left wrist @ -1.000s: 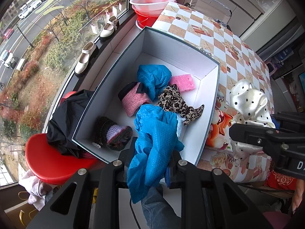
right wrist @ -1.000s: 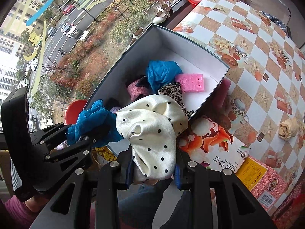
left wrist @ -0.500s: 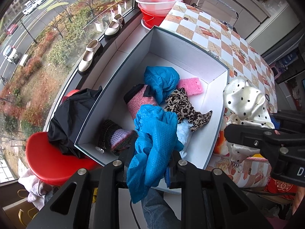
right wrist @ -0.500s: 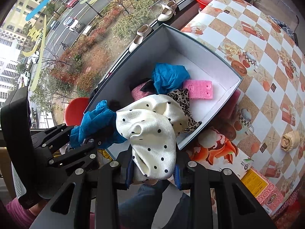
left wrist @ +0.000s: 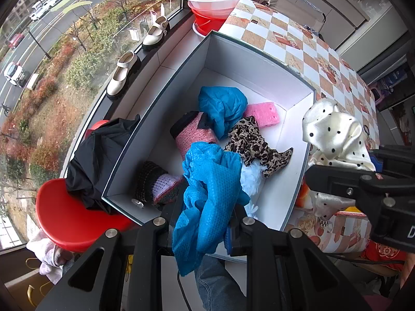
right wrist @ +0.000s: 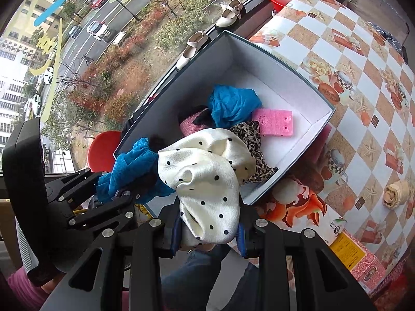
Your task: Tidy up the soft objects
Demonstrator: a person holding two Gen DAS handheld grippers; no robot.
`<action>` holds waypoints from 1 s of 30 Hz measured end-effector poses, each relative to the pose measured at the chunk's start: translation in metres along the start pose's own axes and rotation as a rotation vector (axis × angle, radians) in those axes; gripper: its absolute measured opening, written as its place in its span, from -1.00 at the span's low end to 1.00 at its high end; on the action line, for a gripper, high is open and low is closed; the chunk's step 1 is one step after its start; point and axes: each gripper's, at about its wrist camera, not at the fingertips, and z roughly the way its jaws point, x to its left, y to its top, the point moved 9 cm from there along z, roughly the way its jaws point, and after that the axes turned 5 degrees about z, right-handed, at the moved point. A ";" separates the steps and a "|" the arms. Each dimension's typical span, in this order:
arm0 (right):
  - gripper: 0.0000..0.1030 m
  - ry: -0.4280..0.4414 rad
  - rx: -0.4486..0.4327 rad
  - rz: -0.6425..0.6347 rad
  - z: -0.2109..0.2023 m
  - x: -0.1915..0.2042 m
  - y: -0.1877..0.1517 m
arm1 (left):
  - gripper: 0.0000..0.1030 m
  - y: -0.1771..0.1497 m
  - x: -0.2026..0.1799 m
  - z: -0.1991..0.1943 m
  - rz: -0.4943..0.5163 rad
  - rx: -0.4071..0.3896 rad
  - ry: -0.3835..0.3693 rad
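Left wrist view: a blue cloth is clamped in the left hand-held gripper directly above the open box (near corner), while the right hand-held gripper is clamped on a polka-dot cloth beside the rim.

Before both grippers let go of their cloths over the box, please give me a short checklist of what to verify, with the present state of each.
1. Left gripper shut on blue mesh cloth: ok.
2. Right gripper shut on polka-dot cloth: ok.
3. Blue mesh cloth above the grey box: ok.
4. Polka-dot cloth fully above the box: cannot tell.
5. Bare floor left in the box: ok.
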 end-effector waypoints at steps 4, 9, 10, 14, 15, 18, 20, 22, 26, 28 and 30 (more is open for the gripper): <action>-0.35 0.001 -0.001 0.000 0.000 0.000 0.000 | -0.53 0.001 -0.001 0.002 0.007 0.006 0.000; -0.35 0.003 0.001 -0.002 0.002 0.001 0.005 | -0.53 0.002 -0.003 0.004 0.011 0.010 0.002; -0.35 0.004 0.002 -0.003 0.003 0.002 0.005 | -0.53 0.002 -0.003 0.003 0.010 0.010 0.003; -0.35 0.005 0.003 -0.002 0.004 0.002 0.006 | -0.53 0.002 -0.004 0.004 0.012 0.010 0.003; -0.35 0.005 0.003 -0.001 0.004 0.002 0.006 | -0.53 0.002 -0.004 0.004 0.013 0.010 0.004; -0.35 0.004 0.004 0.002 0.005 0.001 0.006 | -0.53 0.002 -0.005 0.005 0.013 0.011 0.004; -0.35 0.003 0.006 0.006 0.006 0.000 0.007 | -0.53 0.002 -0.005 0.006 0.014 0.013 0.006; -0.35 0.003 0.007 0.010 0.006 -0.001 0.008 | -0.49 0.002 -0.005 0.006 0.014 0.012 0.007; -0.35 0.004 0.004 0.013 0.006 -0.003 0.010 | -0.27 0.000 -0.002 0.008 0.012 0.017 0.026; -0.31 0.020 0.004 0.017 0.006 -0.002 0.011 | 0.27 -0.002 0.000 0.011 0.007 0.030 0.039; 0.14 0.036 0.004 0.026 0.005 -0.001 0.011 | 0.52 -0.004 0.000 0.013 0.007 0.037 0.037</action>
